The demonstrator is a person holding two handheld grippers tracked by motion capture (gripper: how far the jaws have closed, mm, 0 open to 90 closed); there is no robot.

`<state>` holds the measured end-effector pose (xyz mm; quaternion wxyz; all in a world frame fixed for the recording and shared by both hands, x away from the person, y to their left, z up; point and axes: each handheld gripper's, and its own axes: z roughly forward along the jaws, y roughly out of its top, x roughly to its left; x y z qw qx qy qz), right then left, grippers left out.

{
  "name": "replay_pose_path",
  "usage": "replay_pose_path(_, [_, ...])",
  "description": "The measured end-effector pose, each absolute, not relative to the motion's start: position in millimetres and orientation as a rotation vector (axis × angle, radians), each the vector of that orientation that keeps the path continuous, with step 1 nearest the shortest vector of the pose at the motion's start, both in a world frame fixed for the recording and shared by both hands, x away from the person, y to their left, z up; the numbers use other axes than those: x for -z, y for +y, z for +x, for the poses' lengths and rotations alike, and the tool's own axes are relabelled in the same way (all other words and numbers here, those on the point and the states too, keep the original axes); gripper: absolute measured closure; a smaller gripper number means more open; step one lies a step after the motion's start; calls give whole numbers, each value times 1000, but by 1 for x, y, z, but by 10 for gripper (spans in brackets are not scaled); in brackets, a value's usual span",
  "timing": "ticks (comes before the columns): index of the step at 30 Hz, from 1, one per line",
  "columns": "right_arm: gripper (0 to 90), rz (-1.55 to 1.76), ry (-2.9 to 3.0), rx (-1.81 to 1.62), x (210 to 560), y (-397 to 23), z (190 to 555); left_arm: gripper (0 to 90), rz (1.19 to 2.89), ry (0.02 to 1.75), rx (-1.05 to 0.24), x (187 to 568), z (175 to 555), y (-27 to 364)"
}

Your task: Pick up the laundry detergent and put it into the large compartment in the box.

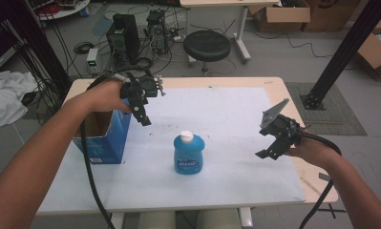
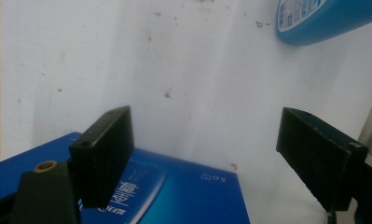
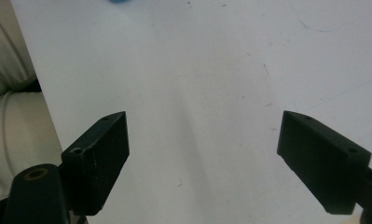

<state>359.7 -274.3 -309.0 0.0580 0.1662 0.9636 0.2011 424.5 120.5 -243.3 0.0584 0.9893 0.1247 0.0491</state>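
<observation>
A blue squat bottle point(image 1: 188, 155) with a white cap stands upright in the middle of the white mat point(image 1: 231, 114). An open-topped blue cardboard box point(image 1: 107, 138) sits at the table's left. My left gripper point(image 1: 141, 112) hovers open over the box's right rim, jaws pointing down. In the left gripper view, the left gripper point(image 2: 204, 126) has nothing between its jaws, with the box point(image 2: 174, 196) below and the bottle point(image 2: 323, 18) at the top right. My right gripper point(image 1: 273, 145) hangs open to the right of the bottle, well apart from it. The right gripper point(image 3: 204, 123) looks down at bare mat point(image 3: 197, 70).
The wooden table edge point(image 1: 317, 186) borders the mat on the right. Behind the table stand a black stool point(image 1: 206, 45), computer towers point(image 1: 123, 33) and cardboard boxes point(image 1: 281, 16). A black slanted post point(image 1: 343, 50) rises at the right. Light trousers point(image 3: 6, 121) lie past the mat's edge.
</observation>
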Motion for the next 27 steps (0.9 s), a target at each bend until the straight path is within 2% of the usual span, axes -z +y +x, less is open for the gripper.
replay_pose_path(9, [163, 488, 2927, -611, 310, -270, 358, 196, 2995, 402, -167, 231, 414, 115])
replay_pose_path(27, [162, 481, 2932, -617, 312, -270, 357, 194, 2959, 214, -138, 212, 379, 91])
